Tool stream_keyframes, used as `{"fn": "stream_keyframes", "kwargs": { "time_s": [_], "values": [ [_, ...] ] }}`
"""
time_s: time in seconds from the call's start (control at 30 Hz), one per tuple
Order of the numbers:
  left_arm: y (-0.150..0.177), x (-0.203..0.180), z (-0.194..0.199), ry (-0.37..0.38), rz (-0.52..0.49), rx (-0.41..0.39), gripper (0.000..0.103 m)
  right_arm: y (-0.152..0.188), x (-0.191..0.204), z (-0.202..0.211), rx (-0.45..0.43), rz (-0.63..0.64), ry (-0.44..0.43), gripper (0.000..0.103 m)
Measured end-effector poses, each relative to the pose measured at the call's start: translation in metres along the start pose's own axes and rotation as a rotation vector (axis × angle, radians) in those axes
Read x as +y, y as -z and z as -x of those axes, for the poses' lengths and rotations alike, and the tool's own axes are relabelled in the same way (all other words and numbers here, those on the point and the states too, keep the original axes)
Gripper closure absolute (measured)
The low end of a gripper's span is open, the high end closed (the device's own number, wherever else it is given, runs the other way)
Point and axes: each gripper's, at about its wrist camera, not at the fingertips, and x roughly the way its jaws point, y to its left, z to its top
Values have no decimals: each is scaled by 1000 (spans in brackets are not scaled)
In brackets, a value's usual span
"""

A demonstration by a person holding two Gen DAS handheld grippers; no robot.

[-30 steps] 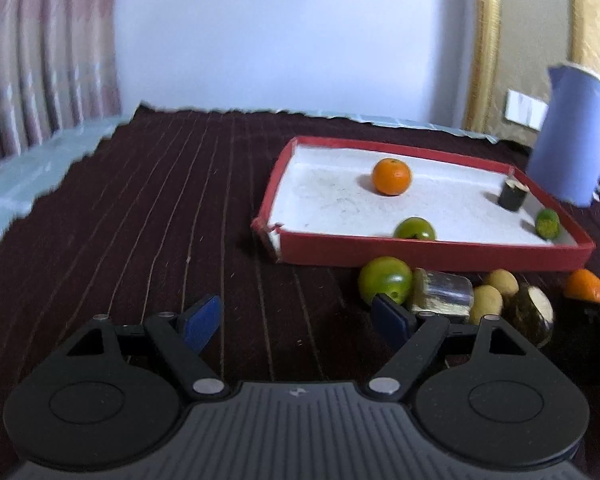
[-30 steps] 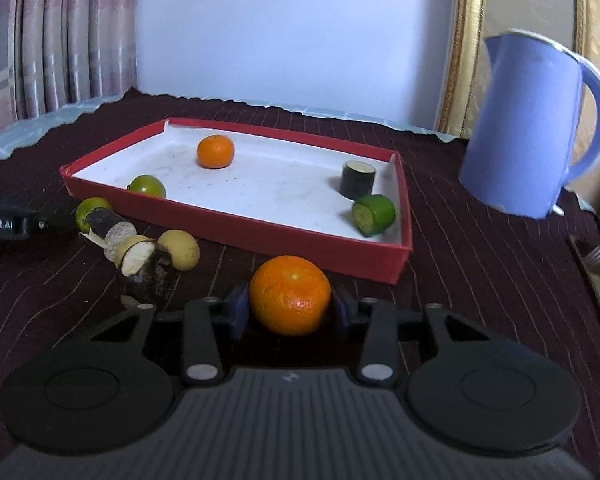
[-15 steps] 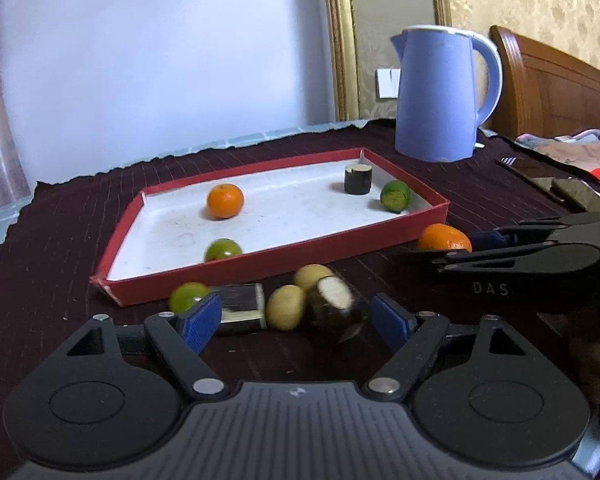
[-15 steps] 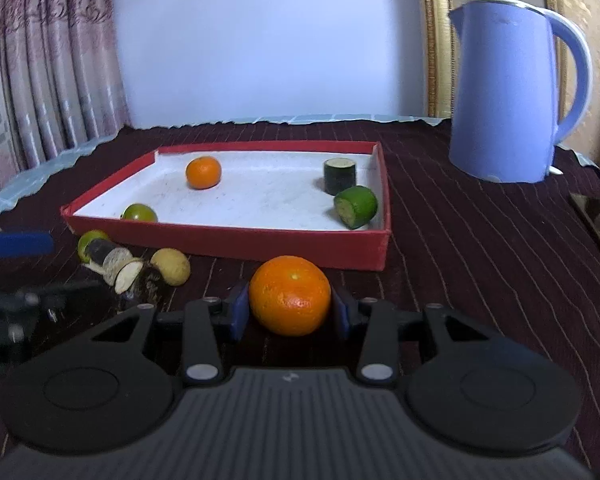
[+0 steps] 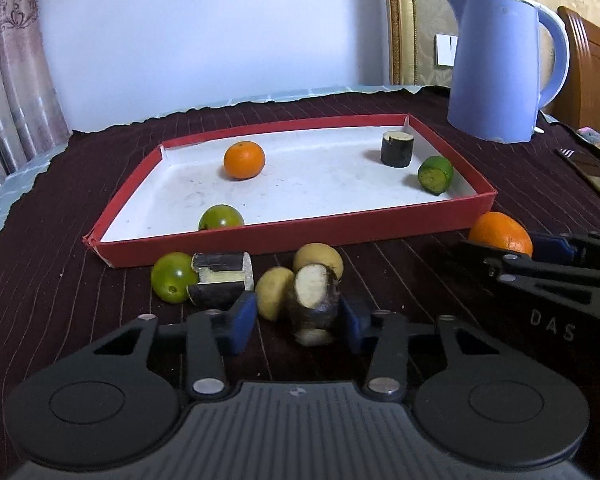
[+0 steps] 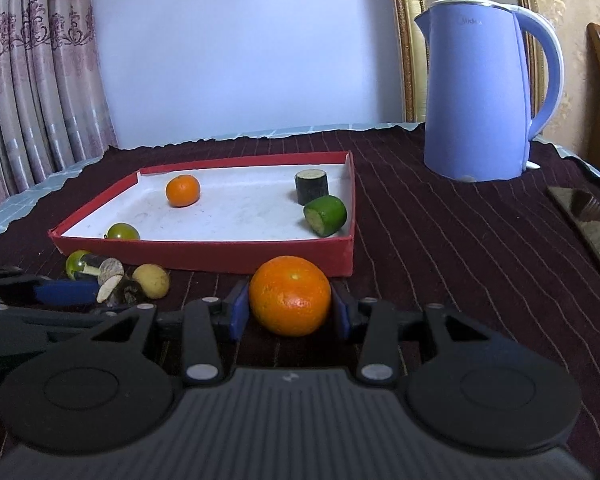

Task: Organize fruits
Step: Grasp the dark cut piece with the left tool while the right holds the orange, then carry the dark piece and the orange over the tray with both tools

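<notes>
Two claws worked the loose fruit in front of the red tray (image 5: 284,229) on the counter (image 5: 80,184).

The right claw (image 6: 288,310) held an orange (image 6: 289,295) clamped between its blue pads, just outside the tray's near wall. The left claw (image 5: 296,318) was closing around a dark cut piece with a pale face (image 5: 314,298); its right pad touched the piece, its left pad stood apart. A small orange (image 5: 244,160) and a green fruit (image 5: 221,218) lay in the tray.

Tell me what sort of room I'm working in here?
Probably a home bedroom or sitting room: pleated pink curtains, a lilac electric kettle on the dark striped tablecloth, and a carved wooden headboard or chair back.
</notes>
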Motion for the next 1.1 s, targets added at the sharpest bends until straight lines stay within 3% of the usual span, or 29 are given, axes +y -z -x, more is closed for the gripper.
{"fn": "stream_keyframes", "kwargs": {
  "time_s": [0.17,0.2,0.43,0.8,0.9,1.1],
  "values": [
    [0,12,9,77,42,-6,73,1,2,0,0,5,1,63],
    [1,15,11,84,45,-10,80,1,2,0,-2,8,3,63],
    [1,35,12,158,75,0,80,-1,15,3,-2,37,-4,63],
    [-5,31,5,197,40,-2,80,-2,31,4,7,74,6,63],
    [-4,34,15,220,46,-44,80,-5,31,8,-1,79,13,63],
    [-15,46,30,183,46,-111,80,-16,35,17,-34,90,2,63]
  ]
}}
